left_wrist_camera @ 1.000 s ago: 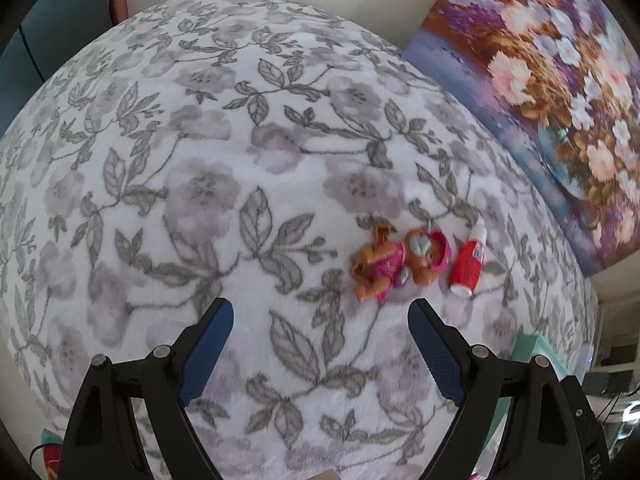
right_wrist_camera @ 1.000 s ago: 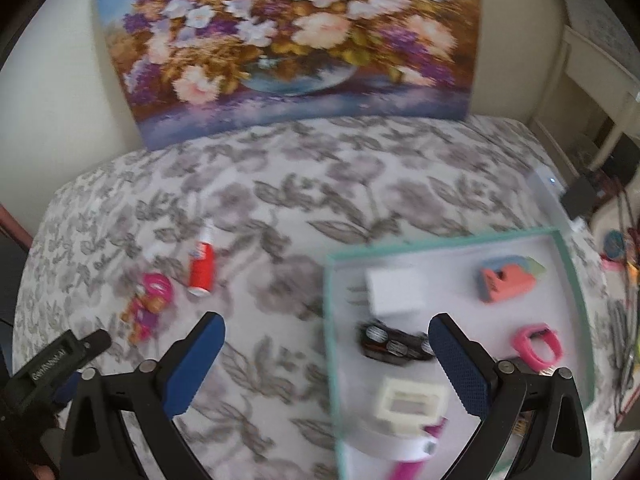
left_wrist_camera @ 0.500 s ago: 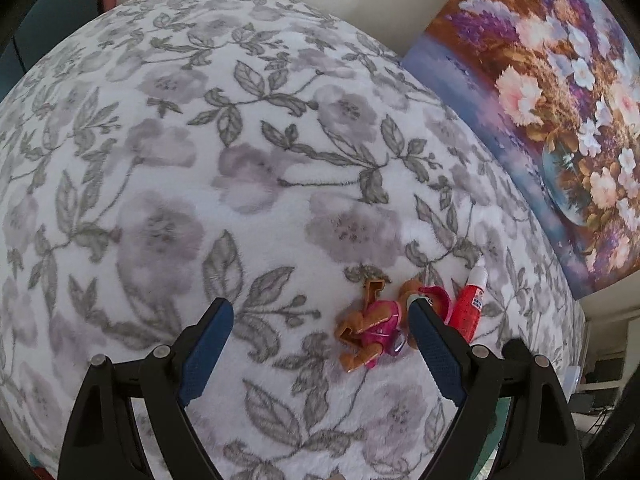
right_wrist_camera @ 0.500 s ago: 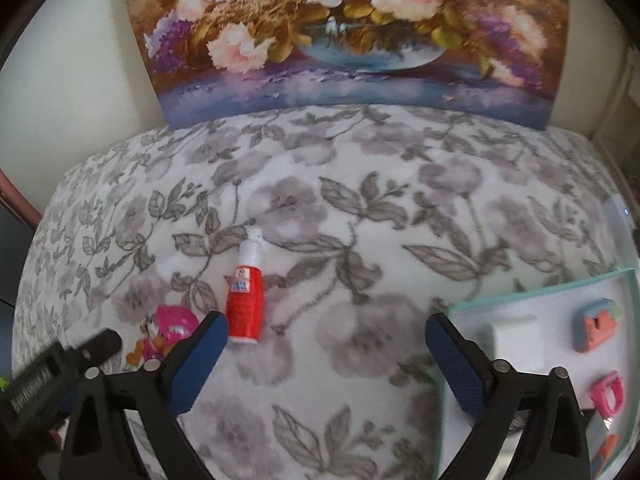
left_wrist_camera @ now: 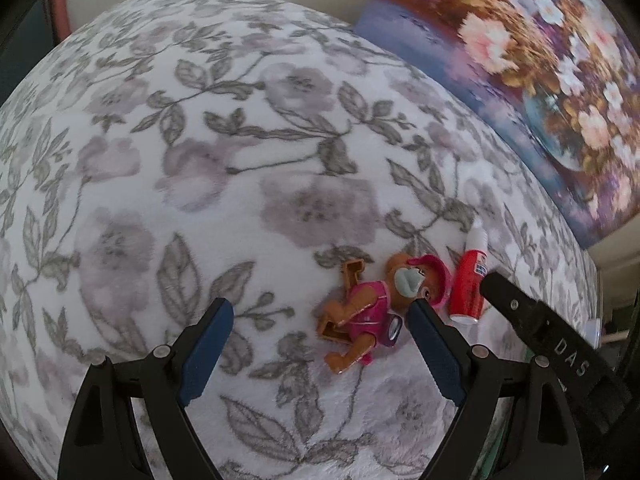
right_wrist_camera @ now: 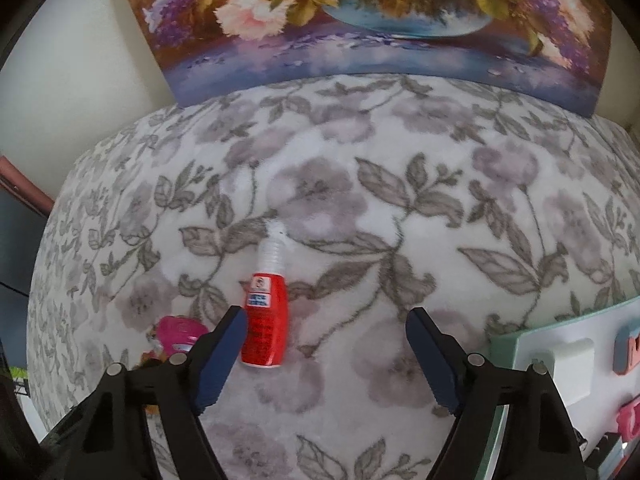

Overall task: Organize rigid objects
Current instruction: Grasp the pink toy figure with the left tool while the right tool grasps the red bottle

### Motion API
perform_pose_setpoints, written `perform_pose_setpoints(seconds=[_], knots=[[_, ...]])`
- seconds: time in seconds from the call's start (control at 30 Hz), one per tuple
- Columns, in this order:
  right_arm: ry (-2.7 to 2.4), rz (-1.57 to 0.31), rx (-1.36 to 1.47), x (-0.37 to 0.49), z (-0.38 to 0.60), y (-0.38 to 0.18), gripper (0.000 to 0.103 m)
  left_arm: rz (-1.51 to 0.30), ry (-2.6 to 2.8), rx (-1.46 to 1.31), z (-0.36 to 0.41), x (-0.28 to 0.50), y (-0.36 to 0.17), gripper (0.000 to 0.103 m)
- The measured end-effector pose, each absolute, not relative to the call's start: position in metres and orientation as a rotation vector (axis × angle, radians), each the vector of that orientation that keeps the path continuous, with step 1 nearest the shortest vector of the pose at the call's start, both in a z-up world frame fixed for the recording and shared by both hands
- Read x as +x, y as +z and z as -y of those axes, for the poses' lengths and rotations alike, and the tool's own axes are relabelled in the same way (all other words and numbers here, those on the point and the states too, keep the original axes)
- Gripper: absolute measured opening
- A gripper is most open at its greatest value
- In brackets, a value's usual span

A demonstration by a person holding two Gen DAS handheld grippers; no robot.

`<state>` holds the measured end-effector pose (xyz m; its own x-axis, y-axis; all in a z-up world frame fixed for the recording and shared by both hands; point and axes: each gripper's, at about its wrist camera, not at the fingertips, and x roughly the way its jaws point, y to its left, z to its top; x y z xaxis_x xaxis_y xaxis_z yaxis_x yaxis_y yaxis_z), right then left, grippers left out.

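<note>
— Hovering over the flowered blanket [left_wrist_camera: 248, 128], left claw [left_wrist_camera: 320, 316] spread wide, nothing between the blue pads [left_wrist_camera: 206, 344]. Lying on its side just ahead: toy dog figure [left_wrist_camera: 362, 312] in pink, head almost against the tip of the right-hand pad.

— And the right claw [right_wrist_camera: 324, 324]?

— Also apart, though just been closing a little, with nothing gripped. Lying flat on the blanket, touching or nearly touching the inner side of its left pad [right_wrist_camera: 220, 356]: red glue bottle [right_wrist_camera: 266, 320], white nozzle pointing away toward the flower painting [right_wrist_camera: 360, 20].

— Bottle and toy close together?

— Just beside each other, yes. Seen from the left wrist, bottle right of the pink cap, with a black finger of the right claw reaching in next to it.

— Anything already sorted?

— At the right edge of the right wrist view, green-rimmed tray [right_wrist_camera: 504, 340] holding a white charger [right_wrist_camera: 568, 364], an orange and grey piece [right_wrist_camera: 628, 352], something pink below, partly cut off.
</note>
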<state>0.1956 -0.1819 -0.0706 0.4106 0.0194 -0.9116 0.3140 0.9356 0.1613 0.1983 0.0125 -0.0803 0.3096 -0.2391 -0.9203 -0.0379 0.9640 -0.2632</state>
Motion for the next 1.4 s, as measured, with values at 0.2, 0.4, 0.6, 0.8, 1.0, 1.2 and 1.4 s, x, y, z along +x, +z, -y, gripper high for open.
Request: perform_pose_setpoints(seconds=[0.2,0.4,0.6,0.8,1.0,1.2,1.4], knots=[[-0.187,-1.161,0.288,0.203,0.176,-0.073,0.077,-1.247,-0.150,-0.242,-0.011,0.200,-0.081,0.089],[-0.150,-1.169,0.337,0.205,0.176,-0.081,0.075,-1.250,-0.179,-0.162,-0.002,0.199,-0.078,0.077],[-0.120,-1.176,0.301,0.210,0.163,-0.079,0.063,-1.228,-0.230,-0.147,0.011,0.201,-0.076,0.058],[-0.105,-1.178,0.242,0.214,0.150,-0.081,0.047,-1.236,-0.261,-0.138,0.018,0.202,-0.083,0.052],[-0.089,-1.167,0.263,0.211,0.153,-0.082,0.028,-1.239,-0.261,-0.141,0.016,0.201,-0.083,0.041],[-0.092,-1.148,0.343,0.194,0.166,-0.082,0.026,-1.248,-0.259,-0.160,0.010,0.195,-0.080,0.041],[-0.103,-1.160,0.405,0.164,0.171,-0.081,0.026,-1.267,-0.230,-0.140,0.006,0.183,-0.076,0.041]])
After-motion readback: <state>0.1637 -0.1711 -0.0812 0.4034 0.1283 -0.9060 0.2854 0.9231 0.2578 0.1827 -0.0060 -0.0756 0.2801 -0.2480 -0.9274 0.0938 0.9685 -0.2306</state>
